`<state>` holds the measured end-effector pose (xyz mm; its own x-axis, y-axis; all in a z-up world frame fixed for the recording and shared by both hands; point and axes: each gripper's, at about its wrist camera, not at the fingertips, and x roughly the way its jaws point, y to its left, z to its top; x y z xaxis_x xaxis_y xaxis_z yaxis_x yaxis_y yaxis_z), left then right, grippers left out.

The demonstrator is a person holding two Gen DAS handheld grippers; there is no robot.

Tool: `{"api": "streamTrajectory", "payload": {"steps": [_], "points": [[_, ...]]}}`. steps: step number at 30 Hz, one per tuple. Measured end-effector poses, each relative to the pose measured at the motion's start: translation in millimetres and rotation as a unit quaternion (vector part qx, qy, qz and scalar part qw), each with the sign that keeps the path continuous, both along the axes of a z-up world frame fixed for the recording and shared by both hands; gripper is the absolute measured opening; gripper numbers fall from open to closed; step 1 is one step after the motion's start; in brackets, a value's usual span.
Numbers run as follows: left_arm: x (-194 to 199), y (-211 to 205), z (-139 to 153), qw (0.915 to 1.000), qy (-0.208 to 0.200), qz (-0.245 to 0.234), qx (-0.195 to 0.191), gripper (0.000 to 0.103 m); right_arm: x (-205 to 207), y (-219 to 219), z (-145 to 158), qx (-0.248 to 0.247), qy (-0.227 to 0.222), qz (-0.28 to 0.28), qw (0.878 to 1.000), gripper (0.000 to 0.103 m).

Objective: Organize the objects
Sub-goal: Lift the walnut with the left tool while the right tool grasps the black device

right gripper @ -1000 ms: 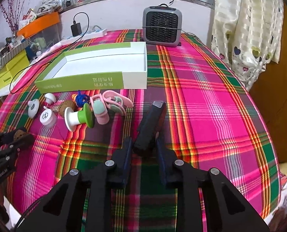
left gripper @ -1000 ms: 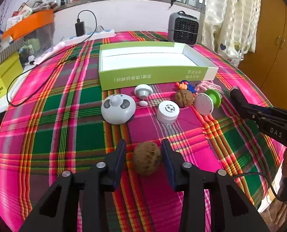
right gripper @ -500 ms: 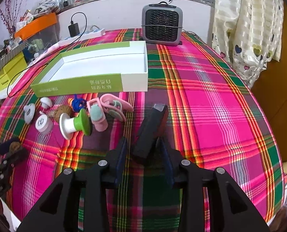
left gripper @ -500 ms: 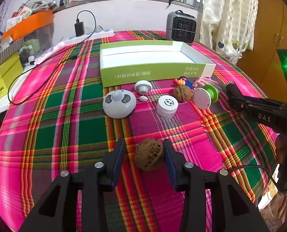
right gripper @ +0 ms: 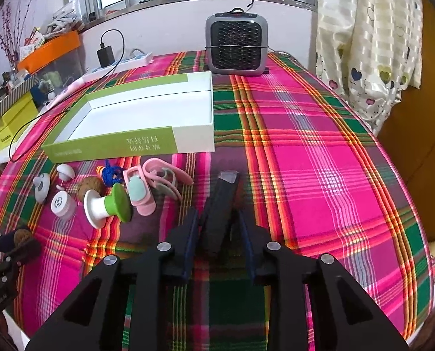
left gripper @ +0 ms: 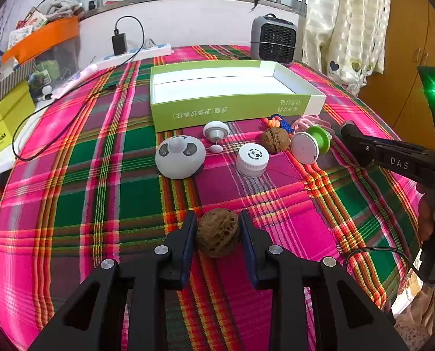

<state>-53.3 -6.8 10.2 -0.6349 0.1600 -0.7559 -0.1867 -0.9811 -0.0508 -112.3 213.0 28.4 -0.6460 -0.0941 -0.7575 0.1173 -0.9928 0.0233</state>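
My left gripper [left gripper: 217, 228] has just closed on the round walnut [left gripper: 217, 232] above the tablecloth [left gripper: 100, 175], my right gripper [right gripper: 217, 225] on the black bar [right gripper: 221, 204], and I fear the walnut rolls out before the green box [left gripper: 229, 108].

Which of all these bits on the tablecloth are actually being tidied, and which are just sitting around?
Part of the job:
- walnut in the left tool
- black bar in the right tool
- open green box
- second walnut, white cap, green-and-white spool, grey dome

Just lying about:
- heater
- charger on the power strip
- yellow boxes
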Motion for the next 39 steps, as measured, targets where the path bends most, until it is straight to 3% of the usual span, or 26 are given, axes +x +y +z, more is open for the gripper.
{"api": "streamTrajectory", "payload": {"steps": [24, 39], "points": [[-21.7, 9.2, 28.8, 0.9993, 0.015, -0.016, 0.032, 0.027, 3.6, -0.4, 26.4, -0.029, 0.022, 0.034, 0.999, 0.024], [-67.8, 5.6, 47.2, 0.9988, 0.027, -0.013, 0.040, 0.027, -23.8, -18.1, 43.3, -0.035, 0.026, 0.069, 0.997, 0.024]]}}
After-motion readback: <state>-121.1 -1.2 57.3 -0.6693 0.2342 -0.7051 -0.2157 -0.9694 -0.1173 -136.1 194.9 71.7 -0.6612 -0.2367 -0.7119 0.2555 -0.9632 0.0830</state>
